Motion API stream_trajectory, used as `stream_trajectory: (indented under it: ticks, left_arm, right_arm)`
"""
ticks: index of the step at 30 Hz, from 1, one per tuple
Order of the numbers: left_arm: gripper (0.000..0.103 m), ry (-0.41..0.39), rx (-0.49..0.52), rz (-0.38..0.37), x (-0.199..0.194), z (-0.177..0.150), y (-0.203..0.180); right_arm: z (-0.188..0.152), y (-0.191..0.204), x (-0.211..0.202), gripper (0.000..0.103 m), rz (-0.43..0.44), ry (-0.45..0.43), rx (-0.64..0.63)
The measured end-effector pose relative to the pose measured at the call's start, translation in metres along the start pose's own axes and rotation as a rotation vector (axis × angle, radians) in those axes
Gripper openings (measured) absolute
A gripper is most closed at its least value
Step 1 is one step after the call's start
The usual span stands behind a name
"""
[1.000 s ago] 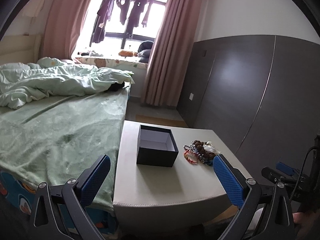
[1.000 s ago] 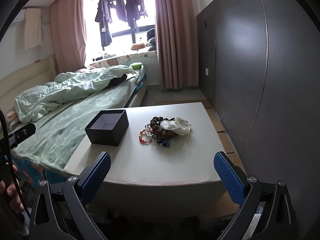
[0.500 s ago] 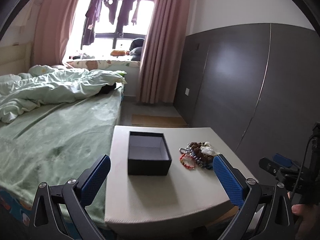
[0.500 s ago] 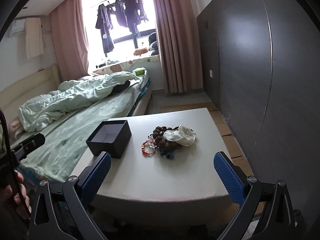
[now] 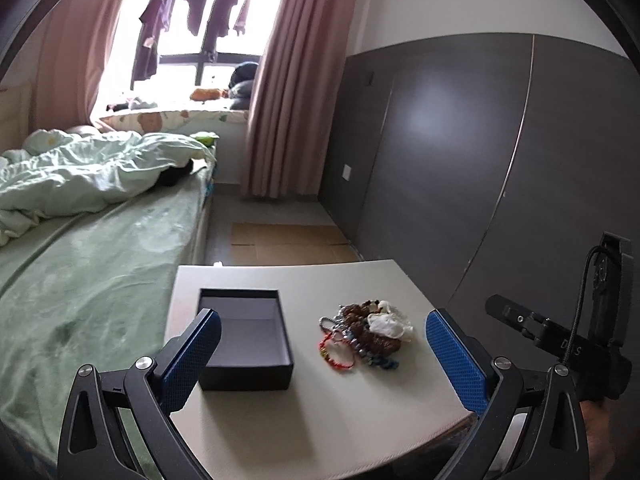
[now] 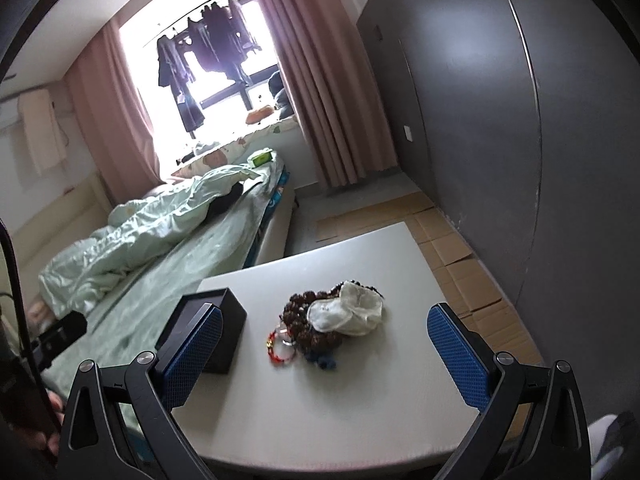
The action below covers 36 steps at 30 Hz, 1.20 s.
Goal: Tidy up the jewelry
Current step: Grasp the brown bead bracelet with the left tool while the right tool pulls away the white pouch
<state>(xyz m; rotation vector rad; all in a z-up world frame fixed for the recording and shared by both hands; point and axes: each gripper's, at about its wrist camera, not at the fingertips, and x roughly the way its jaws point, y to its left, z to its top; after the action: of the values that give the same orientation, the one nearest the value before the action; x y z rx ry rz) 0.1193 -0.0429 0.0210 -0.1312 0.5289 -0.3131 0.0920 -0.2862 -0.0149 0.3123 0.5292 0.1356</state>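
Note:
A pile of jewelry (image 5: pixel 366 334) lies on a pale low table (image 5: pixel 320 412): brown bead strands, a red bracelet (image 5: pixel 335 353), blue beads and a white pouch (image 5: pixel 387 322). An open, empty black box (image 5: pixel 245 338) stands to its left. My left gripper (image 5: pixel 322 364) is open and empty above the table's near part. In the right wrist view the pile (image 6: pixel 326 322) and the box (image 6: pixel 210 330) lie ahead of my right gripper (image 6: pixel 324 364), which is open and empty.
A bed with green sheets (image 5: pixel 80 264) runs along the table's left side. A dark grey wall (image 5: pixel 460 168) stands on the right. Cardboard (image 5: pixel 288 242) lies on the floor beyond the table. The right gripper's body (image 5: pixel 560 340) shows at the left view's right edge.
Both grippers have moved closer to the table and now look down on it more steeply. The box and pile have not moved. Both stay open.

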Motion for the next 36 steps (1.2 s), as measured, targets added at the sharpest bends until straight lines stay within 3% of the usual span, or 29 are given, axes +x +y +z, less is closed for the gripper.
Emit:
stream_trajectory:
  ticks: [5,14,17,20,22,24,30,32,36]
  left_arm:
    - [0.102,0.056,-0.009,-0.019,0.027,0.015,-0.007]
    - [0.102,0.247,-0.102,-0.055,0.096,0.030,-0.009]
    - [0.102,0.276,-0.096,-0.050,0.112,0.028,-0.009]
    - [0.094,0.325,-0.123,-0.072,0.127,0.022,-0.004]
    - [0.083,0.362,-0.148,-0.089,0.136,0.019,-0.001]
    - [0.072,0.387,-0.158,-0.104,0.144,0.017,-0.001]
    - [0.058,0.448,-0.156,-0.140,0.170,0.010,-0.008]
    - [0.053,0.468,-0.165,-0.137,0.178,0.008,-0.007]
    - [0.051,0.492,-0.179,-0.115,0.187,0.004,-0.003]
  right_arm:
    - [0.010,-0.013,0.016,0.103,0.018,0.035,0.060]
    - [0.025,-0.033,0.050,0.103,0.019,0.106,0.112]
    - [0.025,-0.044,0.062,0.103,0.039,0.150,0.160]
    - [0.026,-0.051,0.072,0.102,0.059,0.167,0.187]
    - [0.028,-0.054,0.083,0.096,0.058,0.186,0.200]
    - [0.028,-0.059,0.095,0.082,0.061,0.215,0.222]
    - [0.017,-0.073,0.136,0.055,0.055,0.350,0.312]
    - [0.014,-0.074,0.145,0.052,0.055,0.376,0.317]
    - [0.011,-0.066,0.163,0.052,0.046,0.415,0.280]
